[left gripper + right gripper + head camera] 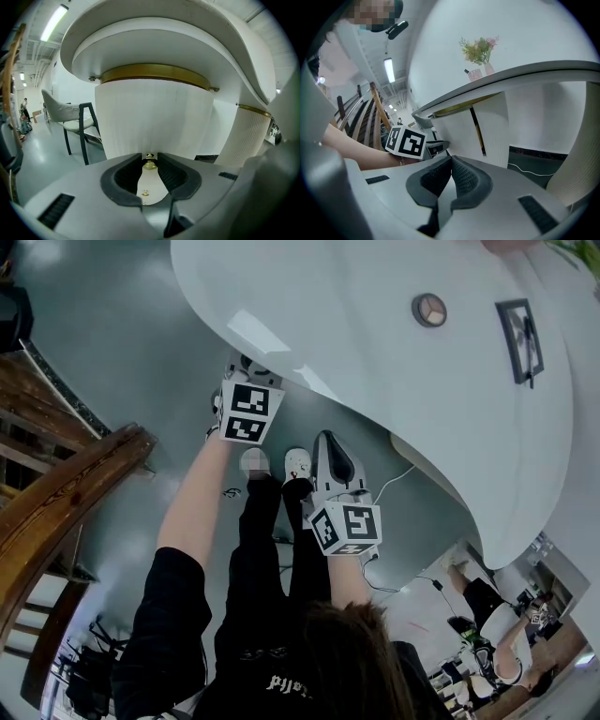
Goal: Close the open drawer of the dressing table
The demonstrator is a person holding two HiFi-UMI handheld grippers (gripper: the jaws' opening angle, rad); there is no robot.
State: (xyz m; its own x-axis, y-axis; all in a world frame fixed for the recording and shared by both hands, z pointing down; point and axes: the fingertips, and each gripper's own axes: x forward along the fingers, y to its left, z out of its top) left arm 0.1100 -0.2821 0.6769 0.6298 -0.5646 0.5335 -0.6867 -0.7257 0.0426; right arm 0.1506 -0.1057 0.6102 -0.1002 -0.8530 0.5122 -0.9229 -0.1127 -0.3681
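Note:
The white dressing table top [375, 334] fills the upper head view. Under its rim hangs a curved, fluted white drawer front [154, 117] topped by a gold band [154, 72]. My left gripper [149, 158] reaches under the table edge [246, 367], and its pads close on the small brass drawer knob [149, 164]. In the right gripper view a dark gap [478, 133] shows along the drawer's side. My right gripper [328, 442] hangs lower and nearer to me, apart from the table, its jaws shut [451, 161] with nothing between them.
A wooden rail [66, 493] runs along the left. A dark-legged chair [77, 124] stands left of the drawer, and a second fluted pedestal [248, 136] stands to the right. A white cable [403, 474] lies on the floor. A picture frame [520, 338] and flower vase [480, 54] sit on the tabletop.

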